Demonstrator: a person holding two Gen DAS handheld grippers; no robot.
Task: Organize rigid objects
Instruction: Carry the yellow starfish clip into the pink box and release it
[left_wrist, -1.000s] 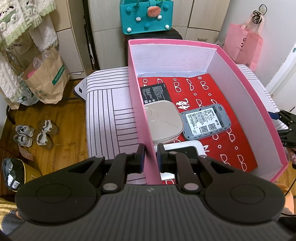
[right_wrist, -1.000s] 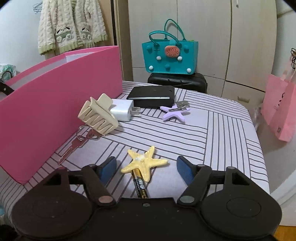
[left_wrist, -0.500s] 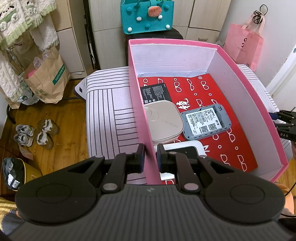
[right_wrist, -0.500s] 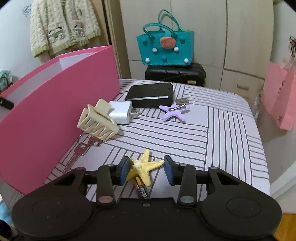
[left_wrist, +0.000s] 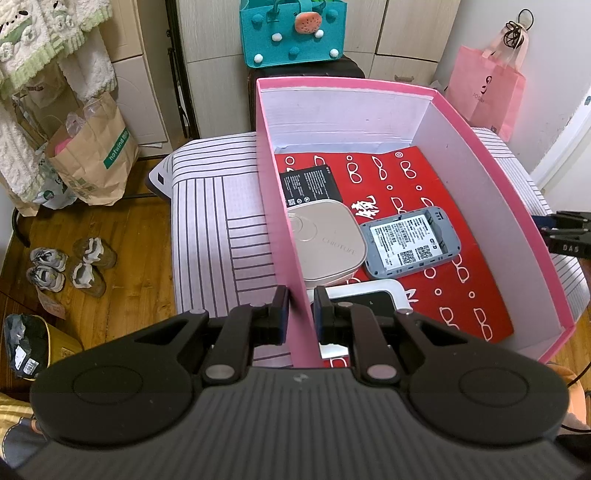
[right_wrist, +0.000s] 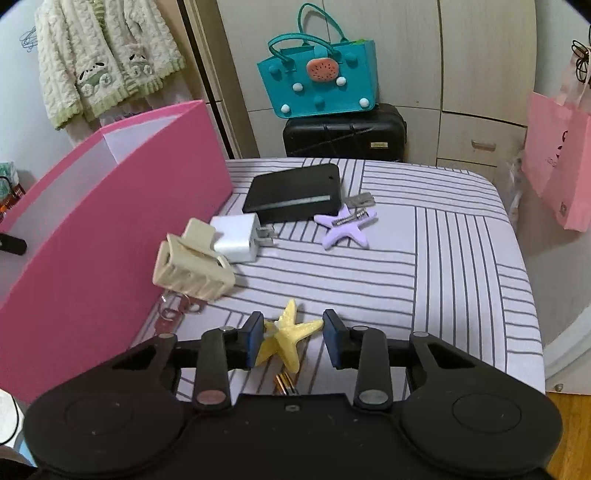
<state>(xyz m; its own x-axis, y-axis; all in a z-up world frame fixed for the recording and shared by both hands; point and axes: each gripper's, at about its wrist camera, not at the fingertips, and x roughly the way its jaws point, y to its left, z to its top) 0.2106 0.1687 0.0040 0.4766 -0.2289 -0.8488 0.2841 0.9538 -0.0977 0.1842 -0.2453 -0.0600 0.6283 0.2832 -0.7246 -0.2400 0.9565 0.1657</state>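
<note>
My left gripper is shut on the left wall of the pink box. Inside the box lie a black battery, a beige square case, a grey router and a white-framed device. My right gripper is shut on a yellow starfish clip and holds it just above the striped bed, beside the box. A battery lies under the gripper. The right gripper also shows in the left wrist view.
On the striped bed lie a beige claw clip, a white charger, a black wallet, a purple starfish clip and keys. A teal bag sits on a black suitcase behind.
My right gripper has closed from wide open onto the yellow starfish clip and lifted it slightly. My left gripper has held still on the box wall.
</note>
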